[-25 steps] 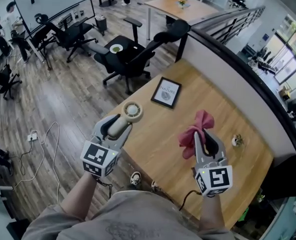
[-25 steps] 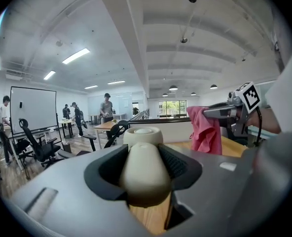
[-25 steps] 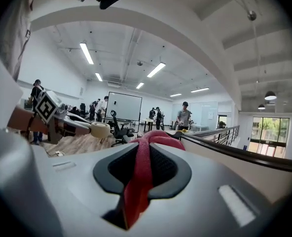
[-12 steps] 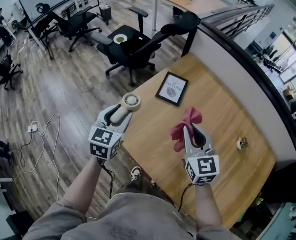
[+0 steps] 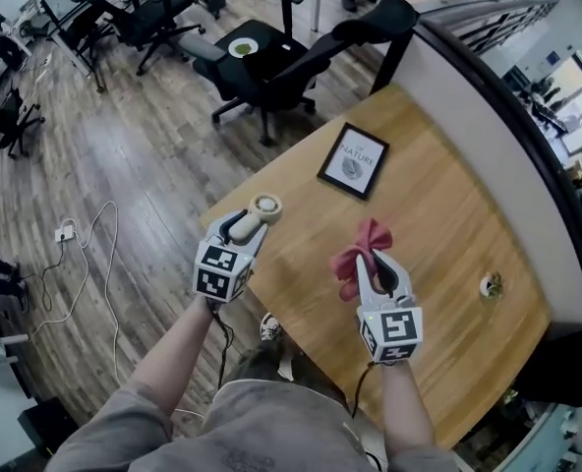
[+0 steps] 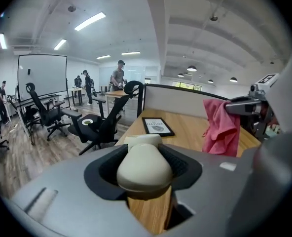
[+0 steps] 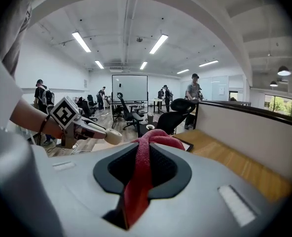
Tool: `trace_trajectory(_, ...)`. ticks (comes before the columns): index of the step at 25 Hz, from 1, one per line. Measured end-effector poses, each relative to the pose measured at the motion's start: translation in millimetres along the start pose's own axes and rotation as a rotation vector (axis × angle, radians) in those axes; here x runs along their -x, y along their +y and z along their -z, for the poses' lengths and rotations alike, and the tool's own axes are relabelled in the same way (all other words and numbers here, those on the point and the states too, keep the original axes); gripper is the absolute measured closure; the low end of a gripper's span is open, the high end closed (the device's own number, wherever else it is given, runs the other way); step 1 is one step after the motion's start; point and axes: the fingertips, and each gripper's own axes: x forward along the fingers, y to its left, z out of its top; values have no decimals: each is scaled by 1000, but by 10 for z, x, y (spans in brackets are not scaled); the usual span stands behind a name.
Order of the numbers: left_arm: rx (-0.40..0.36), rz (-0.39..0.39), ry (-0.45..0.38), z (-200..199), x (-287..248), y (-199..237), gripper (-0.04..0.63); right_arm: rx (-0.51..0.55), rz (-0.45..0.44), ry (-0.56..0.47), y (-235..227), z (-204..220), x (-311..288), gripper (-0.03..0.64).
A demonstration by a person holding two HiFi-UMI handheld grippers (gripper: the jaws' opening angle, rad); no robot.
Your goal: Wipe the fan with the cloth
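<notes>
Over a corner of the light wooden table (image 5: 448, 214), the left gripper (image 5: 244, 232) clamps the small cream handheld fan (image 5: 264, 207) by its handle. The right gripper (image 5: 377, 265) pinches the pink-red cloth (image 5: 360, 247), apart from it. Hard wiping could twist that rounded handle loose.

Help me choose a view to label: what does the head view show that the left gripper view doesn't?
Only the head view: the floor cable, the person's forearms, the marker cube on the left gripper. Only the left gripper view: the ceiling lights. Both: the fan held in the left gripper, the cloth in the right gripper, the framed picture, the chair, the table.
</notes>
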Motion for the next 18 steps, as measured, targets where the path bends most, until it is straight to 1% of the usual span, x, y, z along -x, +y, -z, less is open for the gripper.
trace_trajectory(3, 23, -3, 42, 302, -191, 53, 405, -15, -7, 32, 0, 153, -101, 552)
trace_trajectory(5, 25, -12, 55, 454, -290, 93, 405, -27, -11, 51, 7, 245, -154, 552)
trace_trajectory(8, 46, -30, 56, 585, -391, 182, 405, -47, -19, 72, 41, 349, -223, 552)
trace_trajectory(12, 87, -38, 89, 759, -491, 241, 405, -76, -25, 93, 70, 444, -283, 552)
trace_trajectory(15, 81, -40, 115, 858, -531, 225, 405, -96, -29, 108, 84, 515, -309, 552)
trace_trajectory(18, 72, -45, 173, 984, -569, 194, 403, -118, -37, 121, 106, 581, -335, 552)
